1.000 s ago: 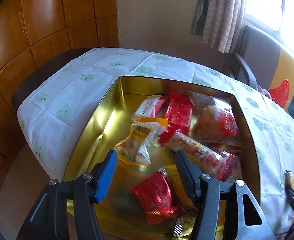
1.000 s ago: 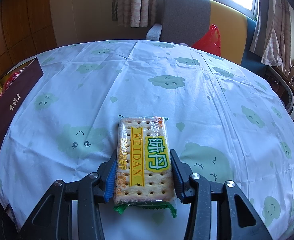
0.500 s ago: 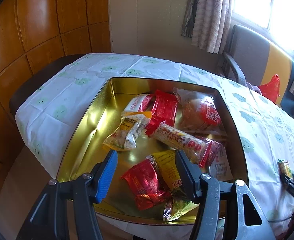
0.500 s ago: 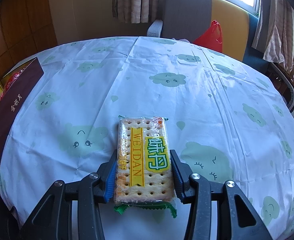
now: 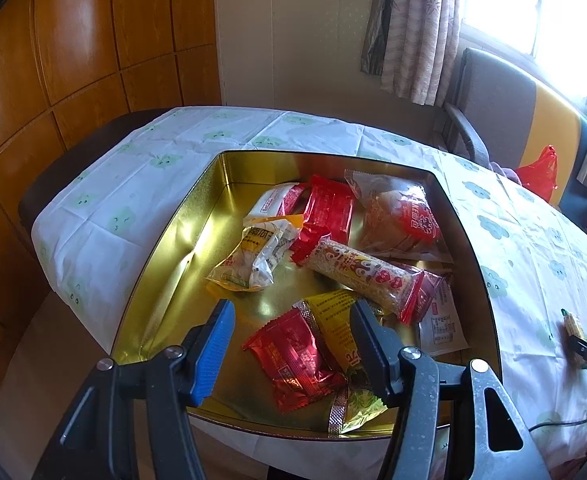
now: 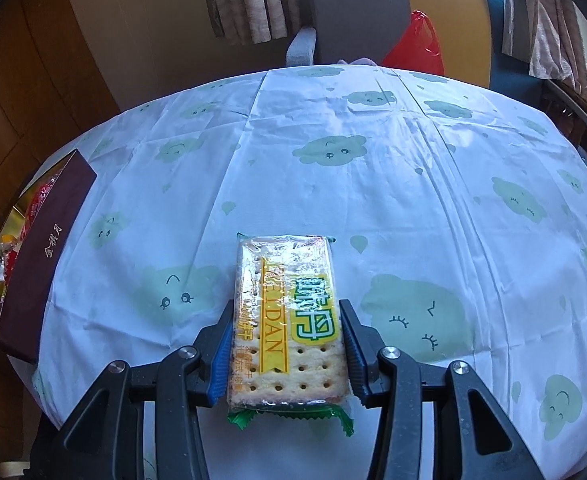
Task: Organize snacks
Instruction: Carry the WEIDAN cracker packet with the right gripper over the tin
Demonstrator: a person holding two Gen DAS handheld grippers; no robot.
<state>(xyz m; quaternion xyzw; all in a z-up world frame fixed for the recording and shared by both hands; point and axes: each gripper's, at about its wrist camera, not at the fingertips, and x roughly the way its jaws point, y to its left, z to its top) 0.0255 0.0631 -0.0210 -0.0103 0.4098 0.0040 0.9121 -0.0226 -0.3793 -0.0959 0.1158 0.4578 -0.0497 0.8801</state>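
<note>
1. Right wrist view: right claw [image 6: 285,350] is clamped on a cracker pack [image 6: 285,316] marked WEIDAN, one finger against each long side. Grip sits on the near half, so the far end sticks out ahead. A green wrapper seam shows under the near end.
2. Whether the pack is lifted or resting on the cloud-print tablecloth [image 6: 413,200] is hard to tell; it sits near the desk's near edge, well apart from the tin.
3. Side-on grip probably chosen because the pack is flat and stiff: pinching the narrow width keeps it level and avoids crushing the crackers' faces.
4. At the desk's left edge stands the gold tin [image 6: 1,280], its dark maroon outer wall facing this camera. That is the likely destination.
5. Left wrist view: left claw [image 5: 289,344] is spread wide and empty, hovering over the tin's near rim [image 5: 165,288].
6. Inside the tin lie loose snacks: a red packet [image 5: 293,356] and a yellow packet [image 5: 337,328] below the claw, a long rice-crisp bar [image 5: 357,272] across the middle, a bread bag [image 5: 401,216] at the far right, a pale yellow packet [image 5: 253,260] left of centre.
7. The tin's left half is bare gold floor, room for the crackers.
8. Judgement: collecting is nearly done; no other loose snack shows on the cloth.
</note>
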